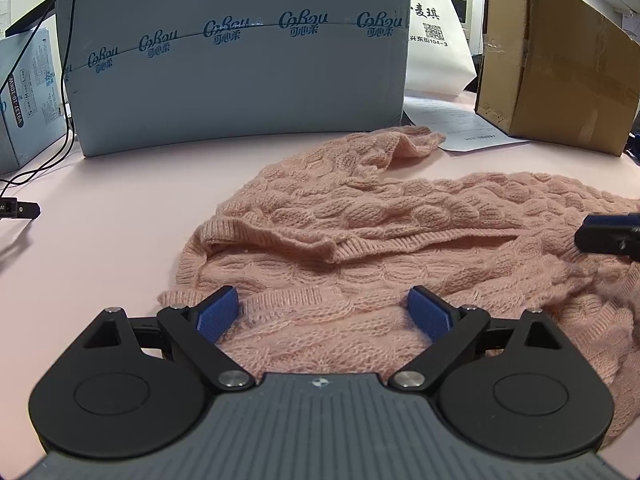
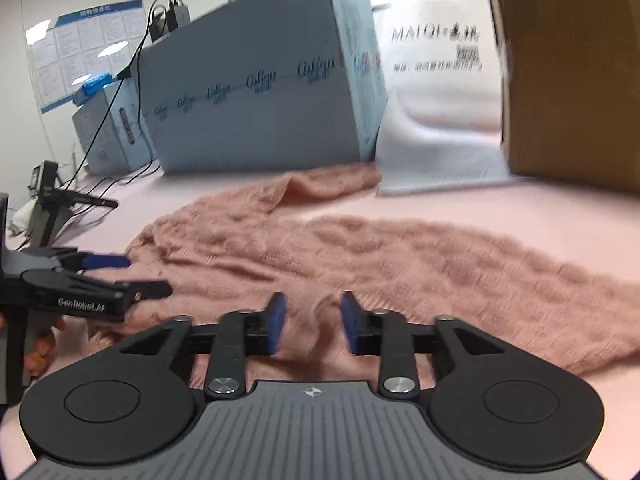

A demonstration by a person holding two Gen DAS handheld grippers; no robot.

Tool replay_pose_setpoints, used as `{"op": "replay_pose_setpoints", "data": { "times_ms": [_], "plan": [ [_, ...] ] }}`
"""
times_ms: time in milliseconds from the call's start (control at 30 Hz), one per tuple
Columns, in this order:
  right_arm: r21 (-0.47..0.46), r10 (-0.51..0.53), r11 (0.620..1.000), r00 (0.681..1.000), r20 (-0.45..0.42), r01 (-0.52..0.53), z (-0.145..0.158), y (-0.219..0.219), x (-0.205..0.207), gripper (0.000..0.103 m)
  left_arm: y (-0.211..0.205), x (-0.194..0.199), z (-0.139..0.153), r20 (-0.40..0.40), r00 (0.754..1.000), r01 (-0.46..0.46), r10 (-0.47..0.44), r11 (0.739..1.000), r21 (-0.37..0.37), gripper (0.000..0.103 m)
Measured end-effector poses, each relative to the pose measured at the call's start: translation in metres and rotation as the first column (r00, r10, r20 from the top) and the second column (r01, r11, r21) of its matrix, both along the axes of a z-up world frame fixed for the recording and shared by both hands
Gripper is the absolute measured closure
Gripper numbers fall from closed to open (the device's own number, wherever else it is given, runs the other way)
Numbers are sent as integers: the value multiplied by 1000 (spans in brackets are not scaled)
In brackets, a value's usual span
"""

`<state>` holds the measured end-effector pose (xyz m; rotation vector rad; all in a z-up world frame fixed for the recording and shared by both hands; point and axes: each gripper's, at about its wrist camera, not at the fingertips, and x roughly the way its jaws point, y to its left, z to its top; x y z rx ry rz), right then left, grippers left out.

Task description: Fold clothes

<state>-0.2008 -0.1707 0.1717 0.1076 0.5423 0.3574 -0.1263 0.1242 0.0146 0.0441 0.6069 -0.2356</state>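
A pink cable-knit sweater [image 1: 360, 224] lies crumpled on the pink table [image 1: 120, 208]; it also shows in the right wrist view [image 2: 360, 252]. My left gripper [image 1: 326, 312] is open wide, low over the sweater's near ribbed hem, blue pads on either side of the knit. My right gripper [image 2: 312, 322] is open with a narrower gap, and a raised fold of the sweater stands between its pads. The right gripper's tip shows at the right edge of the left wrist view [image 1: 608, 236]. The left gripper shows at the left of the right wrist view [image 2: 116, 276].
A large grey-blue carton [image 1: 240, 56] stands behind the sweater. A brown cardboard box [image 1: 560, 60] stands at the back right, with a white bag [image 1: 436, 40] and paper sheets [image 1: 464, 124] beside it. Black cables [image 1: 36, 172] and a smaller box [image 1: 28, 92] are at the left.
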Motion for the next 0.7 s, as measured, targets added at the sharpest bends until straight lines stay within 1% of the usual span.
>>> {"op": "replay_pose_setpoints", "data": {
  "times_ms": [33,67,133,167,200,233,300,367,400,467,500,567,600,700],
  "plan": [
    [27,-14,1000,999,46,12,6,-3,-5,34,3,-3,4,18,1000,6,-6,1000,-29,13],
    [59,-11,998,997,79,7,11,-6,-9,28,7,-7,7,36,999,13,-11,998,-58,13],
    [125,10,992,988,153,-29,22,-10,-18,25,19,-17,17,105,994,46,-29,985,-166,12],
    [135,23,990,984,175,-47,26,-9,-21,23,26,-23,21,139,990,64,-34,973,-221,12],
    [137,35,989,981,190,-62,29,-8,-23,21,31,-27,24,164,986,78,-35,962,-261,12],
    [148,72,984,978,197,-102,31,-5,-25,18,35,-29,26,181,983,93,-41,952,-292,12],
    [173,151,967,966,210,-189,35,1,-27,18,42,-35,30,206,976,141,-70,923,-357,11],
    [264,269,917,953,142,-299,33,8,-20,17,42,-35,31,206,971,198,-124,900,-389,11],
    [306,322,890,942,100,-337,31,12,-14,17,40,-36,31,203,969,212,-142,899,-383,11],
    [339,348,879,937,27,-336,25,20,-4,17,29,-35,29,185,970,211,-157,921,-327,11],
    [340,339,886,941,-13,-315,21,24,2,17,23,-34,28,175,972,202,-156,935,-291,11],
    [334,314,900,948,-51,-280,15,24,9,16,9,-33,24,154,978,171,-141,964,-204,11],
    [332,304,905,950,-67,-266,13,25,12,16,5,-32,22,143,979,172,-148,969,-178,11],
    [348,254,917,958,-135,-194,1,18,20,16,-7,-29,16,102,971,228,-214,962,-148,11]
  ]
}}
